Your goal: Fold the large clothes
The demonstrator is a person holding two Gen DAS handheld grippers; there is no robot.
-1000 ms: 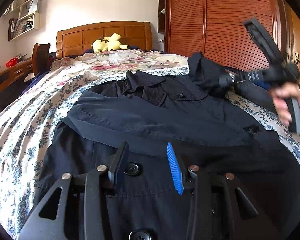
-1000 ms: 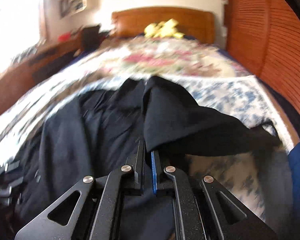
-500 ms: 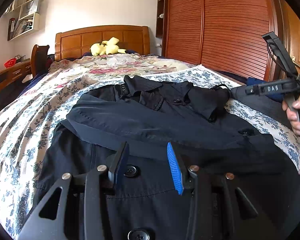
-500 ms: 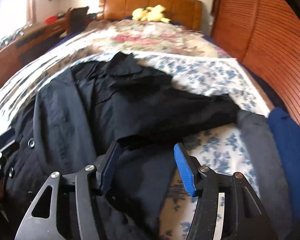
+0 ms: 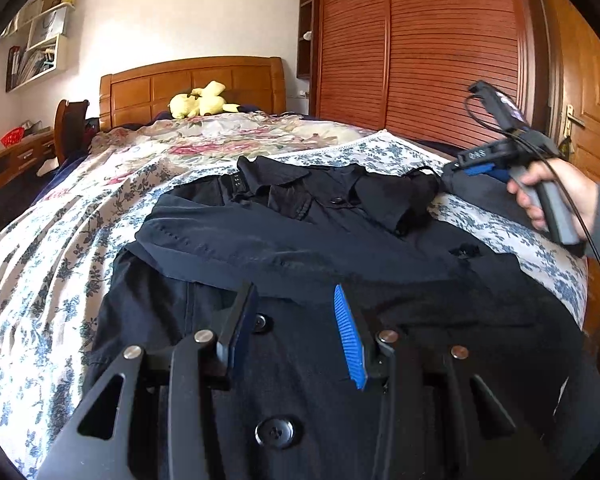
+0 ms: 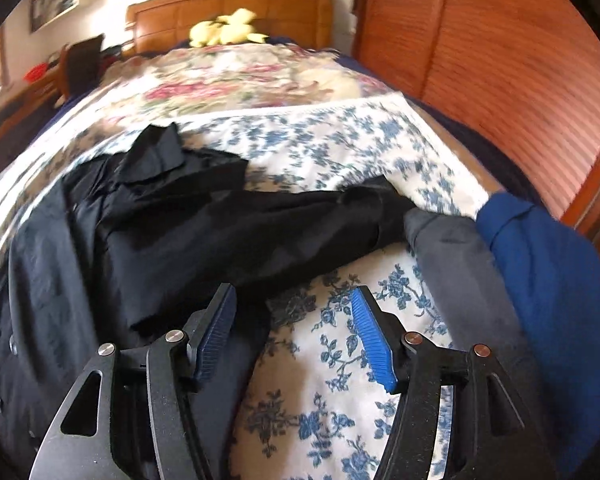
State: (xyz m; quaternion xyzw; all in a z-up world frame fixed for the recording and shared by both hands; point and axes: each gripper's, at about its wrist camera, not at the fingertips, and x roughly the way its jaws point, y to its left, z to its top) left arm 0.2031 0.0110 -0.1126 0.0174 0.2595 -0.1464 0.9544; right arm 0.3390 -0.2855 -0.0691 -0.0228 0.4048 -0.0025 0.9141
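Note:
A large black coat (image 5: 300, 240) lies buttons-up on the floral bed sheet (image 5: 40, 280). One sleeve (image 5: 228, 240) is folded across its chest. The other sleeve (image 6: 300, 216) lies loosely from the collar toward the right edge of the bed. My left gripper (image 5: 293, 292) hovers open over the coat's buttoned front, with nothing between its blue pads. My right gripper (image 6: 293, 292) is open and holds nothing; it sits over bare sheet just right of the coat's edge. In the left wrist view a hand holds the right gripper (image 5: 466, 166) at the bed's right side.
A grey garment (image 6: 452, 248) and a blue one (image 6: 548, 272) lie at the bed's right edge. A yellow plush toy (image 5: 200, 104) rests by the wooden headboard (image 5: 188, 84). A slatted wardrobe (image 5: 420, 60) stands close on the right, a desk (image 5: 12, 156) on the left.
The right gripper opened and let go of the sleeve, which dropped onto the coat. It then drew back to the right, off the coat. The left gripper shifted slightly.

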